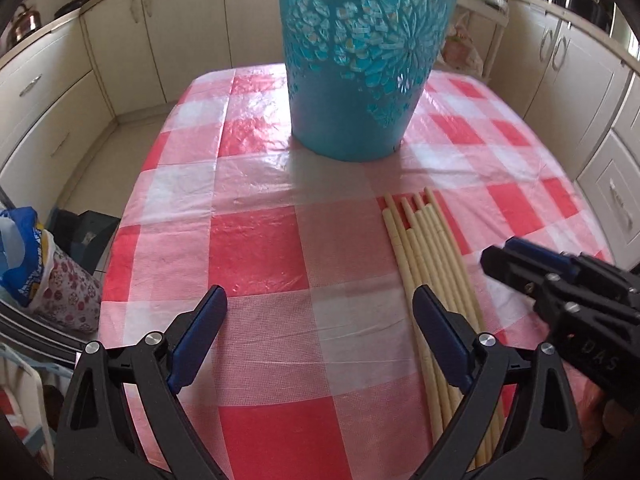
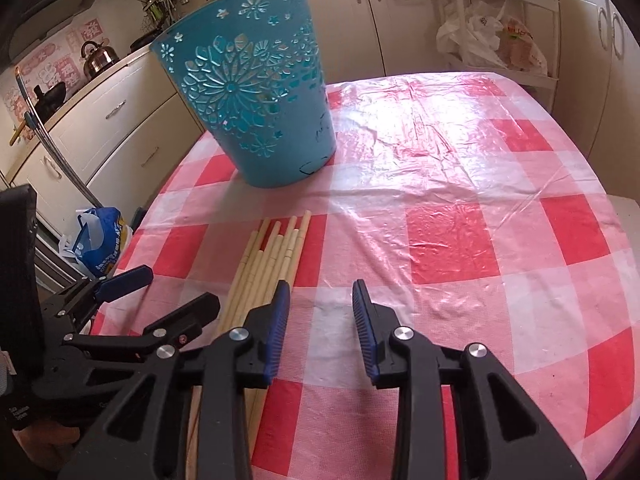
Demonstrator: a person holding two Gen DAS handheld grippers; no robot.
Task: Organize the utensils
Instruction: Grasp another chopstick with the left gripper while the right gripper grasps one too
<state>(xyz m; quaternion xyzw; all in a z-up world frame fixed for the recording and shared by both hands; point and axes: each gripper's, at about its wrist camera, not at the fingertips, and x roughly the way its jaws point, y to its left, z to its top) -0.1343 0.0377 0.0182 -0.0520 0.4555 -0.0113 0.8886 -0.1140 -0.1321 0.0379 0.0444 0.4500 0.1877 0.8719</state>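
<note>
Kitchen, cream cabinets on all sides; table (image 1: 256,248) under a red-and-white checked plastic cloth.

Left gripper (image 1: 320,304): jaws spread wide, nothing between them, only bare cloth. Right gripper (image 2: 321,300): jaws parted, released, empty, over the cloth.

Chopsticks (image 1: 424,248), a pale bundle lying flat on the cloth, run under the left gripper's right jaw and lie just left of the right gripper's left jaw. Neither pair of jaws closes on them. They sit between the two grippers, tips pointing away.

Beyond the chopstick tips, ahead of both jaws, stands a turquoise basket (image 2: 256,92) with flower cut-outs, upright, apart from the bundle.

Further off: kettle (image 2: 98,56) on the counter, blue plastic bag (image 2: 100,240) on the floor left of the table, white bags on a rack (image 2: 496,12) behind.
</note>
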